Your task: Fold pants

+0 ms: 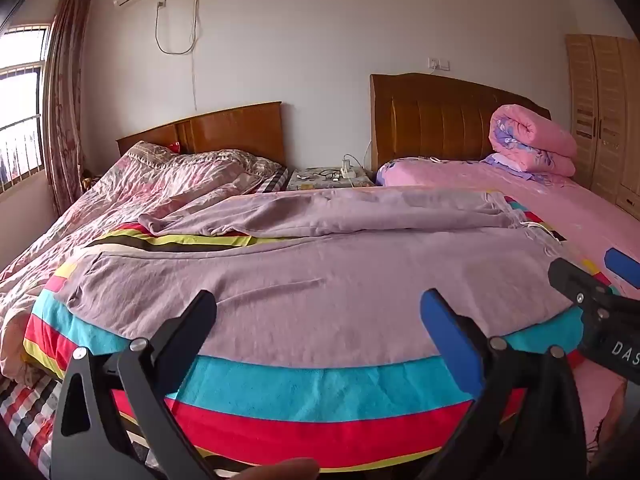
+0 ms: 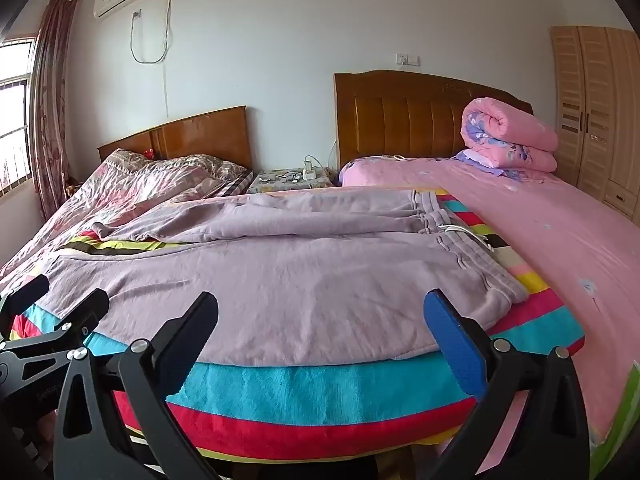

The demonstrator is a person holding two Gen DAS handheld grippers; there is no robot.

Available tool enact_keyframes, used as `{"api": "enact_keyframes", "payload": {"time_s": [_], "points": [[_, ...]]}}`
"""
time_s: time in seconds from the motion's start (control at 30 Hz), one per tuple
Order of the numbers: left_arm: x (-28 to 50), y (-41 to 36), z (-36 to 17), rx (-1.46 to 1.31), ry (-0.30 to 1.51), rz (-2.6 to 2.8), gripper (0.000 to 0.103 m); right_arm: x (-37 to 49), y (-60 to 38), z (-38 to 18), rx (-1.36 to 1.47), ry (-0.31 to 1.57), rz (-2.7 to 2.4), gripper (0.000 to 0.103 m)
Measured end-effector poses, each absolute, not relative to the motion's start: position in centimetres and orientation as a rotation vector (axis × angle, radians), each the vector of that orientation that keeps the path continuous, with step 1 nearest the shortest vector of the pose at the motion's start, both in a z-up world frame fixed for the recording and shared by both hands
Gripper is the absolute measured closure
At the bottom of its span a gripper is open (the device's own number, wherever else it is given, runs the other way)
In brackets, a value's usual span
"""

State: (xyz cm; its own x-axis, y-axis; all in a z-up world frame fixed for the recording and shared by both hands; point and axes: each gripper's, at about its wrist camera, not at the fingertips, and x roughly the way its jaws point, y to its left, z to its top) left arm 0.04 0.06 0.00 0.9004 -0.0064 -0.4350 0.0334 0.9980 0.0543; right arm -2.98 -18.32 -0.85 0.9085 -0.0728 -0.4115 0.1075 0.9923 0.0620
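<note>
The mauve pants (image 2: 280,280) look soft, light and floppy; take the near hem at lower centre. Left gripper (image 1: 316,312) and right gripper (image 2: 320,312) gape wide, empty.

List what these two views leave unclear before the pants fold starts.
- Pants: far leg's cuff bunched, both views; shape unclear.
- Items on nightstand: too small, both views.
- Striped blanket: front edge hidden behind open left gripper and right gripper.

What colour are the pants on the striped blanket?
The pants are plain pale purple, clearest in the right wrist view.
</note>
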Motion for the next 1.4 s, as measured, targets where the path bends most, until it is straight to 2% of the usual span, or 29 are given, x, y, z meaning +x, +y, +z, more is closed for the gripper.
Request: {"api": "enact_keyframes", "payload": {"time_s": [1.4], "points": [[0.5,0.9,-0.5,0.024,0.505,-0.02,0.001,-2.6,-18.2,-1.7,0.094,0.454,-0.073,0.004]]}}
